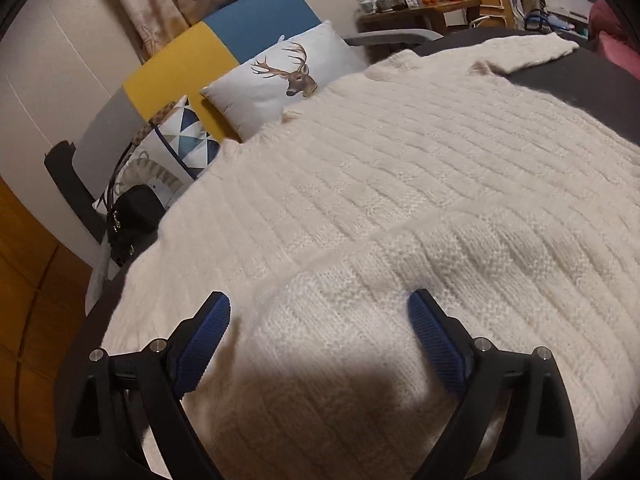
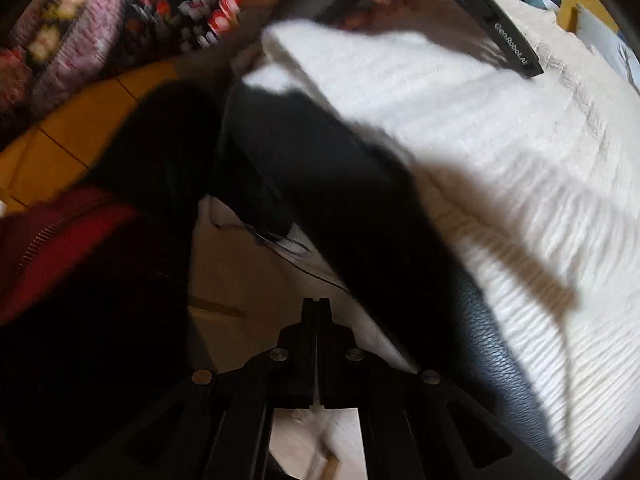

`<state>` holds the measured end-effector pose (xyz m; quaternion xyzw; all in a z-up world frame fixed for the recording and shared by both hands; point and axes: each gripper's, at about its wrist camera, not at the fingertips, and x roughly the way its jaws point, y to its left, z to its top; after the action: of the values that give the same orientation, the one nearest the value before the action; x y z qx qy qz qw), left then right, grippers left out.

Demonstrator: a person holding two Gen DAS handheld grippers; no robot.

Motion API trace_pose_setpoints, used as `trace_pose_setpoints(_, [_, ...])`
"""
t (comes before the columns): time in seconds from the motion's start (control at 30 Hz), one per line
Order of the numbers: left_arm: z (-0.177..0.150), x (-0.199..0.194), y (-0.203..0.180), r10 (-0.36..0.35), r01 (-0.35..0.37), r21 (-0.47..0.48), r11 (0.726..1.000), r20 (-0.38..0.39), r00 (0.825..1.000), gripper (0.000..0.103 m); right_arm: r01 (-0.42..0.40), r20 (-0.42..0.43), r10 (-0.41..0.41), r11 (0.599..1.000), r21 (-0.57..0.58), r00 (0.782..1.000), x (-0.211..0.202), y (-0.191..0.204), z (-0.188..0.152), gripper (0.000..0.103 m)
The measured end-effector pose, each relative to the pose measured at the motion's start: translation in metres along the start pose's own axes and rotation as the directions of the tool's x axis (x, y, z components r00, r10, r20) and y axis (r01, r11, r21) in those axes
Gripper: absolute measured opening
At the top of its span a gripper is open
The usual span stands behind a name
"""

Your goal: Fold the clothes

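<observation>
On dark surface (image 1: 592,80): white sweater (image 1: 400,168) spread flat; left gripper (image 1: 319,312) jaws wide, empty above it; right gripper (image 2: 316,304) jaws closed, empty, off surface edge.

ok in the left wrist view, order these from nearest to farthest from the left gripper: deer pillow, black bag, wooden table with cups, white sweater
1. white sweater, directly under the open left gripper
2. black bag, off to the left, beside the sweater's edge
3. deer pillow, further back, left of centre, against the sofa back
4. wooden table with cups, far back at the top, right of centre
</observation>
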<state>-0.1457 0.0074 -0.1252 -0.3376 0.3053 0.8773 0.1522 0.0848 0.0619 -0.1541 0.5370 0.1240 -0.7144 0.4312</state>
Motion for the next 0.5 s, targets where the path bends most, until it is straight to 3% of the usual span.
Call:
trace_pose_setpoints(0.07, [-0.001, -0.004, 0.001, -0.013, 0.013, -0.012, 1.0, -0.005, 1.0, 0.093, 0.016, 0.084, -0.015, 1.0, -0.012, 0.996, -0.021, 0.003, 0.001, 0.004])
trace_pose_setpoints(0.13, [-0.004, -0.009, 0.004, -0.04, 0.04, -0.032, 0.999, -0.014, 0.999, 0.093, 0.068, 0.138, -0.069, 0.998, 0.014, 0.988, -0.036, -0.002, 0.001, 0.016])
trace_pose_setpoints(0.33, [-0.021, -0.033, 0.001, -0.059, 0.06, 0.05, 0.997, -0.033, 0.998, 0.093, 0.076, 0.198, -0.107, 0.984, 0.161, 0.974, -0.057, -0.034, -0.008, 0.016])
trace_pose_setpoints(0.43, [-0.035, -0.045, 0.002, -0.059, 0.062, 0.09, 0.994, -0.038, 0.998, 0.093, 0.082, 0.208, -0.117, 0.982, 0.17, 0.971, -0.066, -0.037, -0.013, 0.016])
trace_pose_setpoints(0.5, [-0.042, -0.05, 0.003, -0.054, 0.057, 0.092, 0.994, -0.035, 0.998, 0.093, 0.067, 0.21, -0.102, 0.984, 0.165, 0.972, -0.06, -0.039, 0.003, 0.016])
